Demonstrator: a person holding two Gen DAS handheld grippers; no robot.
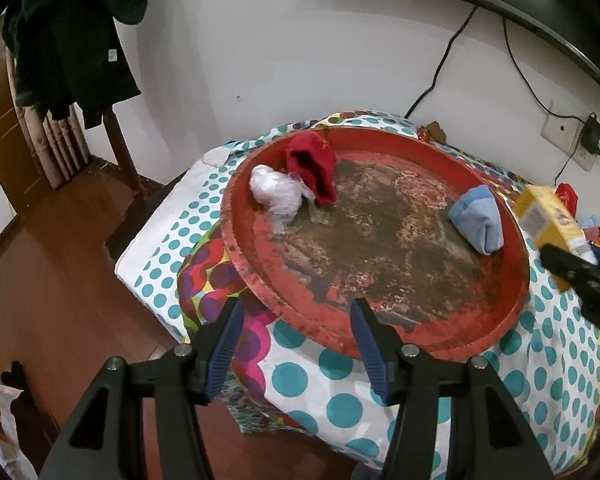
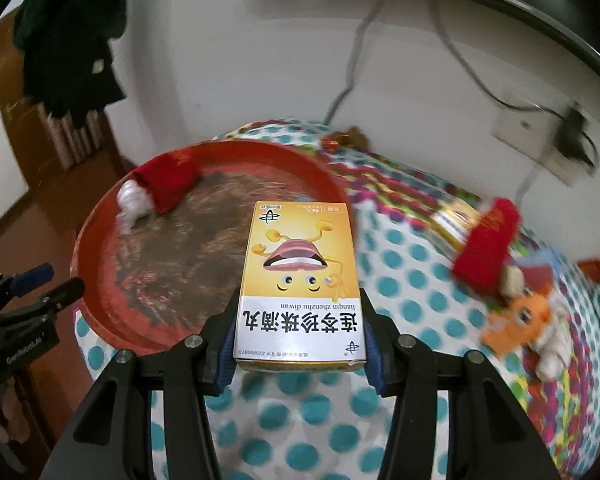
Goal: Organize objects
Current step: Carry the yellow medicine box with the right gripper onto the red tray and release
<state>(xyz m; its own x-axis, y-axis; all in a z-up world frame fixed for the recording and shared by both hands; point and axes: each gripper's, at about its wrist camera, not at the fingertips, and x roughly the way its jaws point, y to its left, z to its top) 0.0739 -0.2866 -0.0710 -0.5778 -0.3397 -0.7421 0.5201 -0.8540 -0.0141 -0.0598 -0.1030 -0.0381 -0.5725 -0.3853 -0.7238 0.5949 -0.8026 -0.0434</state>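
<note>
Yellow medicine box [image 2: 300, 284] is pinched by its near end in the right gripper [image 2: 298, 344], held over the red tray [image 2: 100, 240] rim. Left gripper [image 1: 296, 344] is spread, nothing between its pads. Risk: box pivots or slips (short grip, long overhang) and is dropped onto the dotted cloth [image 2: 404, 280] rather than the tray.

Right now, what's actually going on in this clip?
A person is tidying loose items on a bed into a big round red tray. The right gripper has its jaws clamped on a yellow medicine box, held above the spotted cover at the tray's edge. The left gripper hangs near the tray's rim, jaws apart and empty. A red sock, a crumpled plastic bag and a blue cloth already lie in the tray.
</note>
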